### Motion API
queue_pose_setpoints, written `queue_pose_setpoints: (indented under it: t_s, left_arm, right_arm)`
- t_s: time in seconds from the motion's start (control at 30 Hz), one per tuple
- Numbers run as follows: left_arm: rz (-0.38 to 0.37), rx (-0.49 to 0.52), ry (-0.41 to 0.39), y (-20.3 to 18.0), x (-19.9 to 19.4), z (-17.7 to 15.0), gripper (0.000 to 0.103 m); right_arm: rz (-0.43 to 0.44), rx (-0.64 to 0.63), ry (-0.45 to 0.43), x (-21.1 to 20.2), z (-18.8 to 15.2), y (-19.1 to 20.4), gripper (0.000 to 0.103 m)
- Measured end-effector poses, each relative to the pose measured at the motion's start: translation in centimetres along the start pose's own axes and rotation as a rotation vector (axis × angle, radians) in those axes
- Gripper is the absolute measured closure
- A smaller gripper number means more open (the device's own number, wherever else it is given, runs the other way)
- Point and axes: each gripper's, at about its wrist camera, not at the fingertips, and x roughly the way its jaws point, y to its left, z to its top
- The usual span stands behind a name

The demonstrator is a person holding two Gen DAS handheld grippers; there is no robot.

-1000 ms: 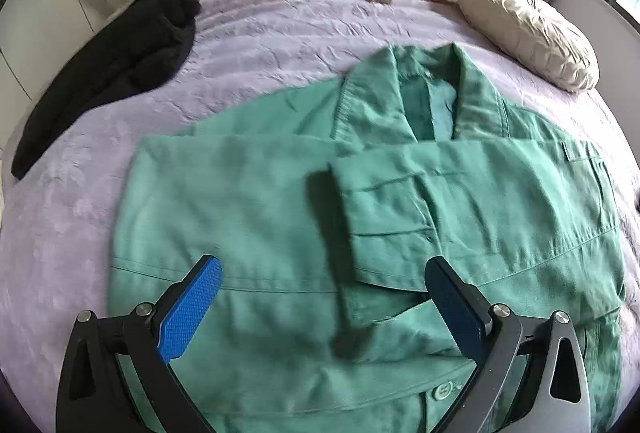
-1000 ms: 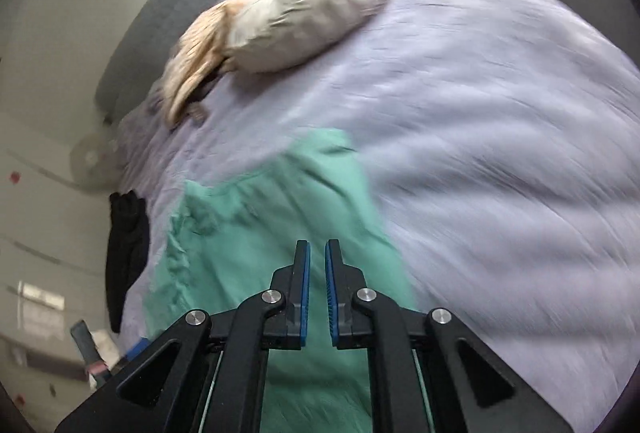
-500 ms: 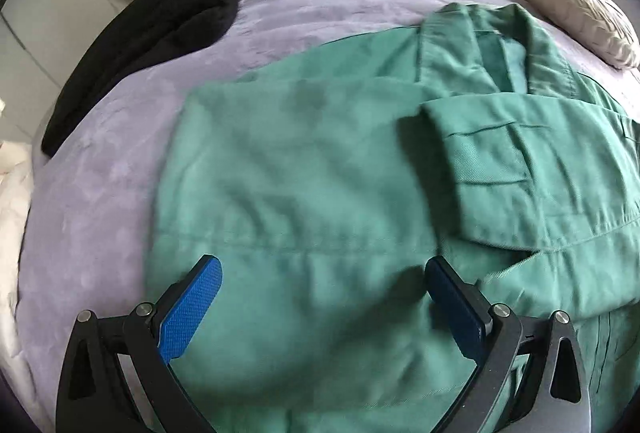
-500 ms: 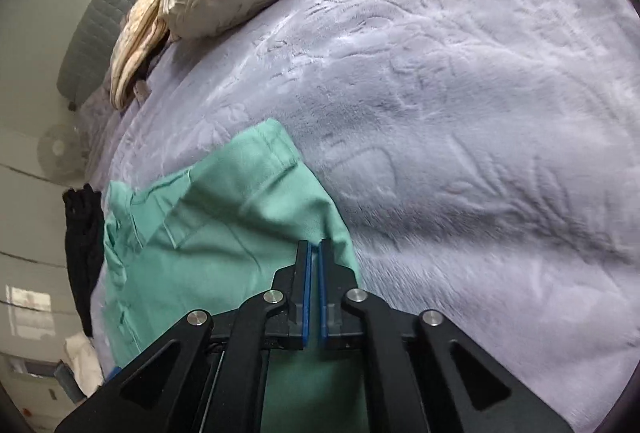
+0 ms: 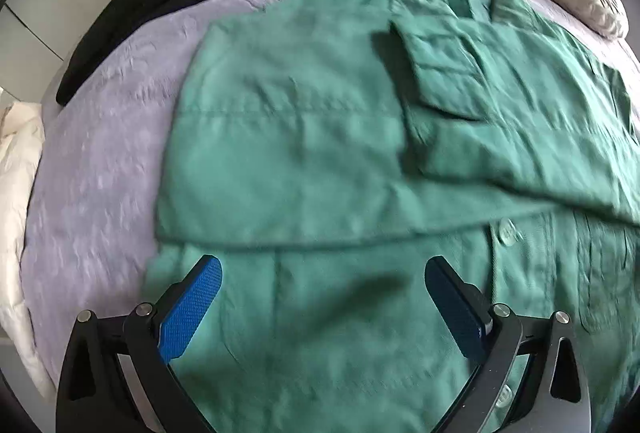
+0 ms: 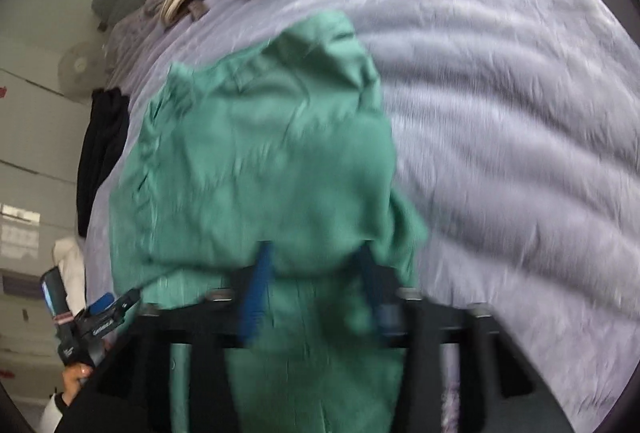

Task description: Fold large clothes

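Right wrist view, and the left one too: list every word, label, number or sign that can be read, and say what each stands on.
Right wrist view, white lettering on the left claw: too blurred to read.
Right wrist view, the small lit screen beside it: nothing legible.
Left wrist view, green jacket and its buttons: no lettering to be read.
Nothing else in either view bears text.

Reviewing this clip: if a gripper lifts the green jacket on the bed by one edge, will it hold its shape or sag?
The green jacket will probably sag: its folded sleeve drapes flat and follows the layers beneath. It looks like thick woven cloth, so likely fairly heavy, dragging on the purple bedspread. The wrinkled bunch in the right wrist view suggests it crumples easily.
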Motion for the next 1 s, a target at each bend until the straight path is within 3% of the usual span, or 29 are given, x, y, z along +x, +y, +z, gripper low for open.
queue_pose_setpoints:
  t_s: [0.13, 0.23, 0.43, 0.5, 0.53, 0.57, 0.73, 1.0]
  left_arm:
    - [-0.004, -0.011, 0.010, -1.6, -1.0, -1.7, 0.001]
    - [-0.007, -0.015, 0.012, -2.6, -1.6, -2.9, 0.001]
    - [-0.016, -0.013, 0.030, -3.7, -2.5, -4.9, 0.001]
    - [-0.015, -0.006, 0.030, -3.7, -3.0, -5.5, 0.001]
    - [-0.016, -0.004, 0.031, -3.7, -3.2, -5.8, 0.001]
    - [-0.019, 0.000, 0.032, -3.7, -3.4, -6.1, 0.001]
    - [-0.029, 0.013, 0.026, -2.6, -3.7, -7.3, 0.001]
    - [-0.052, 0.007, 0.008, -1.0, -5.2, -9.4, 0.001]
  right_arm:
    - [0.023, -0.026, 0.038, -0.3, -1.6, 0.1, 0.047]
    - [0.057, -0.037, 0.063, -0.5, -2.5, -0.2, 0.040]
    - [0.086, -0.033, 0.093, -0.6, -4.1, -0.7, 0.040]
    - [0.091, -0.030, 0.096, -0.8, -4.7, -0.6, 0.036]
    - [0.092, -0.029, 0.097, -0.8, -4.9, -0.6, 0.022]
    - [0.098, -0.027, 0.097, -0.9, -5.3, -0.6, 0.016]
    - [0.117, -0.011, 0.072, -1.3, -6.9, -0.3, 0.016]
    - [0.076, -0.014, 0.010, -2.1, -9.5, 1.5, 0.014]
